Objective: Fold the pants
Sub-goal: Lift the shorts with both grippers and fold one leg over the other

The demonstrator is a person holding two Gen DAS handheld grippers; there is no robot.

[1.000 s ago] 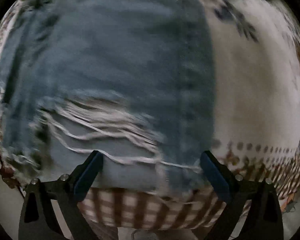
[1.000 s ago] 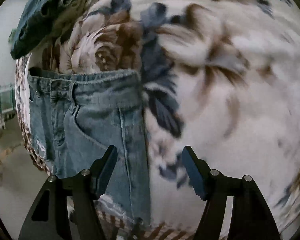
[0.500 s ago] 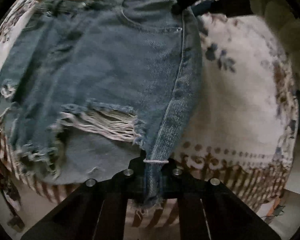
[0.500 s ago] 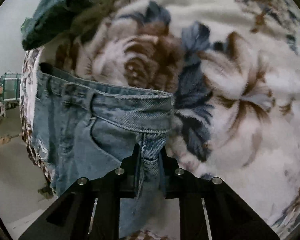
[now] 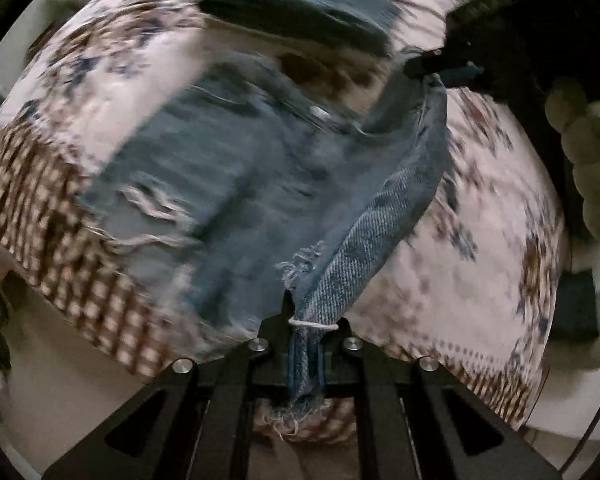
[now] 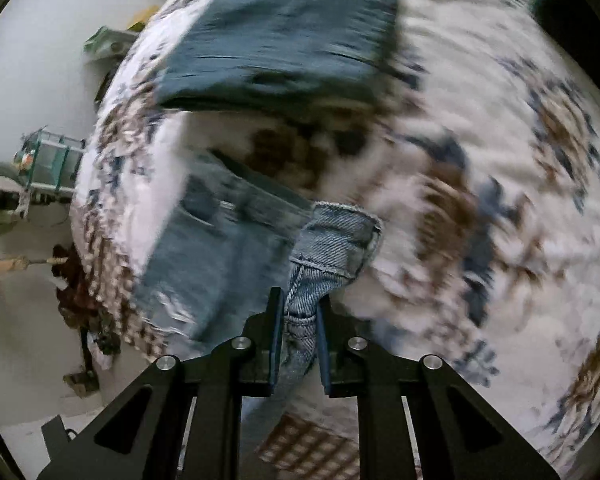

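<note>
Ripped blue denim shorts lie on a floral bedspread. My left gripper is shut on the frayed hem at the right side seam and holds that edge lifted. My right gripper is shut on the waistband corner of the shorts and lifts it off the bed. In the left wrist view the right gripper shows at the far end of the raised seam. The rest of the shorts hangs down to the bed, blurred.
A dark teal folded garment lies farther back on the bed, also in the left wrist view. The bed's checked border marks its near edge. Clutter sits on the floor at left. A beige plush thing is at right.
Both grippers went from open to shut on the shorts' right edge, then lifted it off the bed. The shorts now hang away from the surface and the view is higher.
</note>
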